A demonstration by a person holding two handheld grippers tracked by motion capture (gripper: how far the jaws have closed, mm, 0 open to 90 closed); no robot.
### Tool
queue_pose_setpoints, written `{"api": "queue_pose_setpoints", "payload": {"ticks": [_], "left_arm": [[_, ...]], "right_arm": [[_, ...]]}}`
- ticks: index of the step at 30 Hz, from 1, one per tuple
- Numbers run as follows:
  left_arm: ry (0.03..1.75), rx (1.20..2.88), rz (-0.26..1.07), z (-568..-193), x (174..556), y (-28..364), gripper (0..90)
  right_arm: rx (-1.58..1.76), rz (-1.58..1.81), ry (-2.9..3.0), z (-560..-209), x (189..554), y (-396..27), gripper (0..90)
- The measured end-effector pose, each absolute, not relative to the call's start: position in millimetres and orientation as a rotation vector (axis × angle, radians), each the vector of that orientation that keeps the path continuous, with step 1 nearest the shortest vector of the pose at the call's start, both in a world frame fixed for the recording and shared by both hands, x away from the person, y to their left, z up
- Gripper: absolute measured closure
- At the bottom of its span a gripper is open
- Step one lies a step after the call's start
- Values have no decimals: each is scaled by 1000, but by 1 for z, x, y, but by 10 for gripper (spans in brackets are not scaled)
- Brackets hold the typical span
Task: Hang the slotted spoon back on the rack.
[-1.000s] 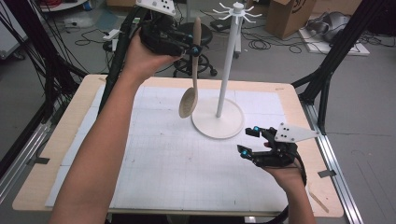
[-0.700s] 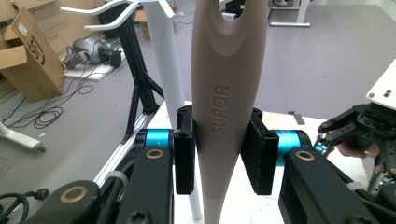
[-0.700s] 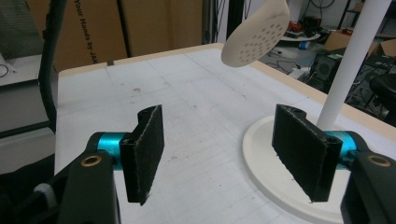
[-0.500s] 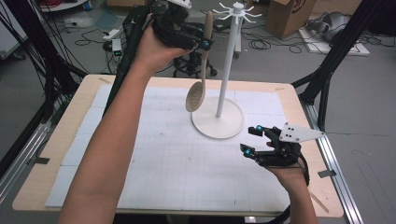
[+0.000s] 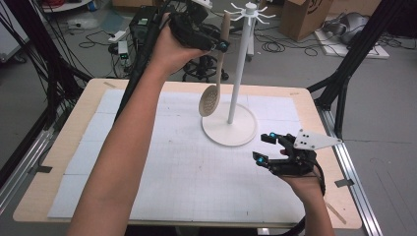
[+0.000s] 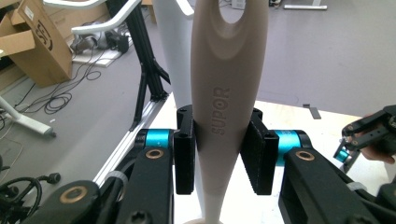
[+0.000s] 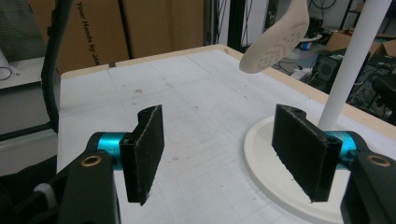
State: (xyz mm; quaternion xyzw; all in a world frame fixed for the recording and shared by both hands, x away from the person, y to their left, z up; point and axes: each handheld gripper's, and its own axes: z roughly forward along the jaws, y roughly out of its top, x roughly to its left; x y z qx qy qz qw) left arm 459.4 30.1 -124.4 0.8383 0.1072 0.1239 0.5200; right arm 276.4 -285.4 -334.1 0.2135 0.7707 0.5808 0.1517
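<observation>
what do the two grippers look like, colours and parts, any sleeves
Both grippers, left and right, are black with flat black jaw pads, teal collars and brass-coloured pivot pins. The right one carries a grey three-cornered plate with dark dots, and a black cable trails from it. Both forearms are bare, no sleeves.

A matt, smooth beige plastic finish is shown by the slotted spoon (image 6: 224, 93), with raised lettering moulded into its handle. The stand (image 5: 236, 88) is seen as smooth white, faintly glossy on its pole and round base. The table (image 5: 305, 98) is edged in pale wood and covered by a matt white gridded mat (image 5: 187, 172), lightly scuffed. The jaws are faced with rough black pads (image 7: 149, 149), and glossy blue metal-looking cylinders are seen behind them.
</observation>
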Motion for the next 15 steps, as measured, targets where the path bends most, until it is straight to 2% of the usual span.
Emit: {"api": "queue_pose_setpoints", "payload": {"ticks": [15], "left_arm": [[283,2045,324,-127,464,24,684]], "right_arm": [[606,1674,2213,-334,275,-286,340]]}}
